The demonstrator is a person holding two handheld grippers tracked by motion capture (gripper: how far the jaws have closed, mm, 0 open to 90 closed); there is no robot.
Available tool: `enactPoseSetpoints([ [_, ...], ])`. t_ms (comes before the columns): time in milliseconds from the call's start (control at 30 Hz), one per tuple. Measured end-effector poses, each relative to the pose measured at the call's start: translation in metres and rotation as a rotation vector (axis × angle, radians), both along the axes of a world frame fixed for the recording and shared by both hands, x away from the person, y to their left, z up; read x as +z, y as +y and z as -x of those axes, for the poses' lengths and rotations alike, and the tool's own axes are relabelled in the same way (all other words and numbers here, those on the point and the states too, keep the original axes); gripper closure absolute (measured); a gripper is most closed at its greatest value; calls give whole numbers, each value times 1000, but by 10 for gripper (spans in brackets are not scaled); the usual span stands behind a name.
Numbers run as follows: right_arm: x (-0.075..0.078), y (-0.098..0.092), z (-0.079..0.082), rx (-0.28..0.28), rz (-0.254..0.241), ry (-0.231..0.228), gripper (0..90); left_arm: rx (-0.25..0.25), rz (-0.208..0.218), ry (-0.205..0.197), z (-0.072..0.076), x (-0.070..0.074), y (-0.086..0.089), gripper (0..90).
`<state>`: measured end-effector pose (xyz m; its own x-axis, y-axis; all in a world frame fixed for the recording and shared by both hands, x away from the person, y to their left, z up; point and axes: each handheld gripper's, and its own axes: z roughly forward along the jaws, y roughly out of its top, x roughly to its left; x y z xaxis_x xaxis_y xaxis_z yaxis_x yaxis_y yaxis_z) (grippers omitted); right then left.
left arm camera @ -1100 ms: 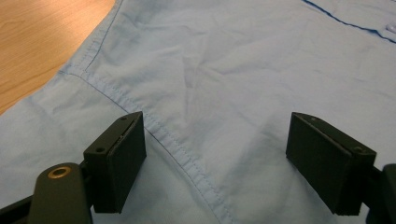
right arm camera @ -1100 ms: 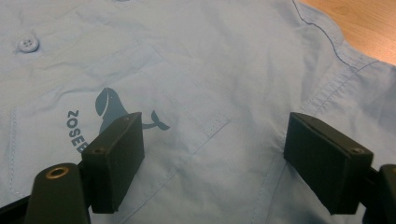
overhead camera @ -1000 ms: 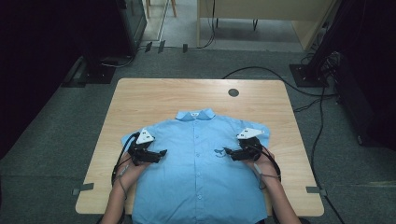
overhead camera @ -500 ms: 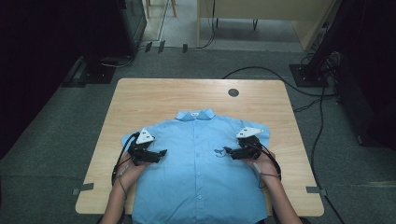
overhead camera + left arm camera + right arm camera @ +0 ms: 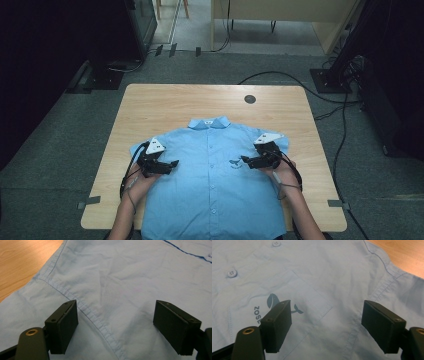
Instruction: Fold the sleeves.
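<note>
Two claws hover over a blue shirt spread flat at the bench's near edge. The left claw is spread above a sleeve seam. The right claw, its jaws just closing slightly yet wide apart, pinches nothing by the chest pocket.

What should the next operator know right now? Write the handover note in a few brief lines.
Left gripper: open, low over the shirt near its sleeve seam, nothing between the jaws.
Right gripper: open, jaws have just been closing a little, nothing gripped; it hangs over the chest pocket with the printed logo.
Shirt: lies flat, buttoned, front up, collar away from the person, hem over the near edge of the table.
Done: shirt spread out.
Left: no fold made yet; probably grip the fabric at both sides and begin folding.
</note>
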<state>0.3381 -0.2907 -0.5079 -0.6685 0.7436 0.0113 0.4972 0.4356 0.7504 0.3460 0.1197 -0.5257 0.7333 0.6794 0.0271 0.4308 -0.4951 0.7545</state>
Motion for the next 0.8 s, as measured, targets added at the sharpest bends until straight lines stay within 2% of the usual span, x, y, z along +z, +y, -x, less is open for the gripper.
enactPoseSetpoints([
  [200,5,-4,1,2,-1,-11,296,8,1,-1,0,0,0,199],
  [233,9,-9,0,-20,-31,2,296,8,1,-1,0,0,0,199],
  [400,11,-10,0,-17,-36,-2,331,8,0,-1,0,0,0,199],
  [533,17,-16,3,-13,-52,-31,352,8,0,-1,0,0,0,199],
  [567,17,-16,3,-13,-52,-31,394,8,0,-1,0,0,0,199],
  [800,20,-23,3,-14,-53,-34,412,11,1,0,0,0,0,199],
])
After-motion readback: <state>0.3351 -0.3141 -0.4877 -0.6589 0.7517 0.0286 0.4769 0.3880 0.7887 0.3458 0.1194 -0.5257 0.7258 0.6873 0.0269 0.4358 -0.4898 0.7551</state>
